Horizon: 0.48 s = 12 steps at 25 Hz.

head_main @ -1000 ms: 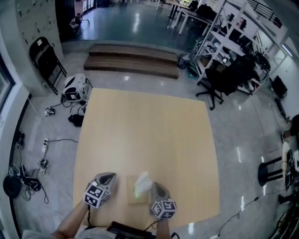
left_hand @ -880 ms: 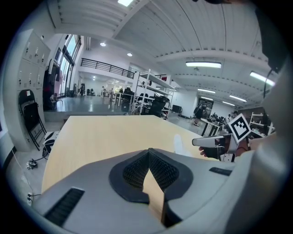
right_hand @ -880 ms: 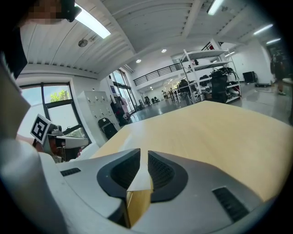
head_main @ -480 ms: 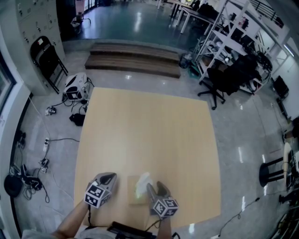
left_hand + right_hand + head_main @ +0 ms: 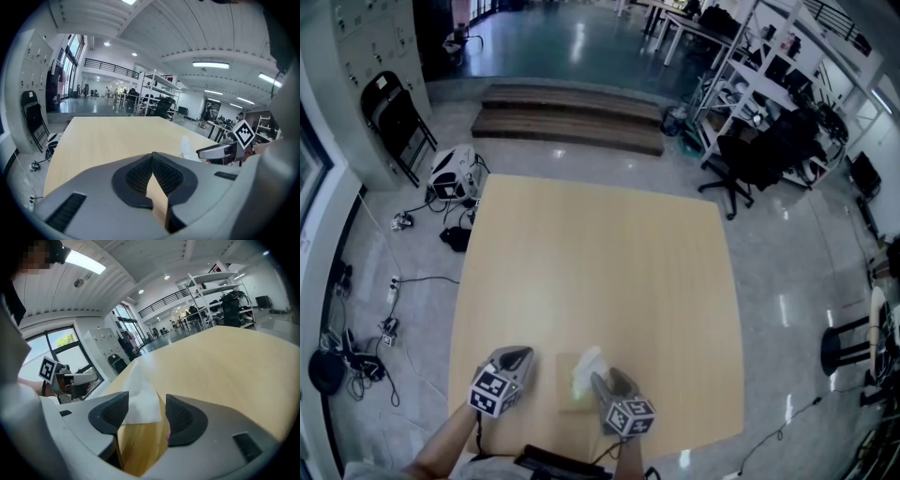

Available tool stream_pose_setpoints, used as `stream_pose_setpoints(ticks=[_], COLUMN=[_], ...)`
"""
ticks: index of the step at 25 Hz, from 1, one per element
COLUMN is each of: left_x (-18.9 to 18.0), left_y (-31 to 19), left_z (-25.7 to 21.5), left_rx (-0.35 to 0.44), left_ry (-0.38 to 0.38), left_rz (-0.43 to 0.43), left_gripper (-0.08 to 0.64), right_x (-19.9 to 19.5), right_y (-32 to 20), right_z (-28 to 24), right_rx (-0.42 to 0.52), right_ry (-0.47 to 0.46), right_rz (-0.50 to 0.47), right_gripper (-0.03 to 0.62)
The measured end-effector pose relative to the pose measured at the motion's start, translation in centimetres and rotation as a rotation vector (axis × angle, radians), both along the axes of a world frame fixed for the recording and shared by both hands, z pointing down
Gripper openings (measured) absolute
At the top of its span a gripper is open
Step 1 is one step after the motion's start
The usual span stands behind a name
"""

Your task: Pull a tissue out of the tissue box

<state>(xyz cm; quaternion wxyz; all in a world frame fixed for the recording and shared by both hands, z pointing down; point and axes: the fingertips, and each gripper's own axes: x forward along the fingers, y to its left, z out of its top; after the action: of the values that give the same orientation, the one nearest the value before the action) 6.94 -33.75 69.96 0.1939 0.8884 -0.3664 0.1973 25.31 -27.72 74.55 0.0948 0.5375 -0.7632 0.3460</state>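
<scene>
A low tan tissue box (image 5: 566, 386) lies near the table's front edge, with a white tissue (image 5: 587, 366) standing up out of its top. My right gripper (image 5: 602, 379) is just right of the tissue, and its jaws are opening. In the right gripper view the tissue (image 5: 140, 397) stands between the two pads (image 5: 183, 416) without being pressed, over the box (image 5: 140, 448). My left gripper (image 5: 517, 356) rests left of the box with its jaws shut on nothing. The left gripper view shows its closed tips (image 5: 153, 157), with the tissue (image 5: 187, 147) and the right gripper (image 5: 216, 151) off to the right.
The light wooden table (image 5: 600, 272) stretches far ahead. A dark device (image 5: 553, 461) lies at its front edge. On the floor are cables and a bag (image 5: 450, 178) at the left, wooden steps (image 5: 567, 117) beyond, and office chairs (image 5: 759, 155) at the right.
My right gripper's jaws have gone from shut to wide apart and it has sunk a little toward the box. The left gripper has stayed where it was.
</scene>
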Motion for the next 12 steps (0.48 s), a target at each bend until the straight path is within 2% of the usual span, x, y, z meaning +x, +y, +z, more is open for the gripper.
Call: stream_pose_setpoints(ticks=[1,3,6,12], left_x=[0.04,0.13,0.01,-0.10], left_y=[-0.03,-0.06,0.01,-0.14], left_z=[0.00,0.01,0.12,0.28], left_rx=[0.000,-0.001,-0.003,-0.002], left_ry=[0.000,0.000,-0.001,-0.002], left_rz=[0.000,0.001,0.000,-0.002], left_gripper=[0.008,0.008,0.008,0.008], right_x=[0.01,0.24,0.23,0.31], right_y=[0.07,0.07,0.14,0.04], right_z=[-0.03,-0.07,0.01,0.29], right_rx=[0.001,0.003,0.000,0.001], right_ry=[0.011,0.034,0.046,0.069], right_rz=[-0.010,-0.014,-0.013,-0.009], right_gripper=[0.255,0.183,0.168,0.071])
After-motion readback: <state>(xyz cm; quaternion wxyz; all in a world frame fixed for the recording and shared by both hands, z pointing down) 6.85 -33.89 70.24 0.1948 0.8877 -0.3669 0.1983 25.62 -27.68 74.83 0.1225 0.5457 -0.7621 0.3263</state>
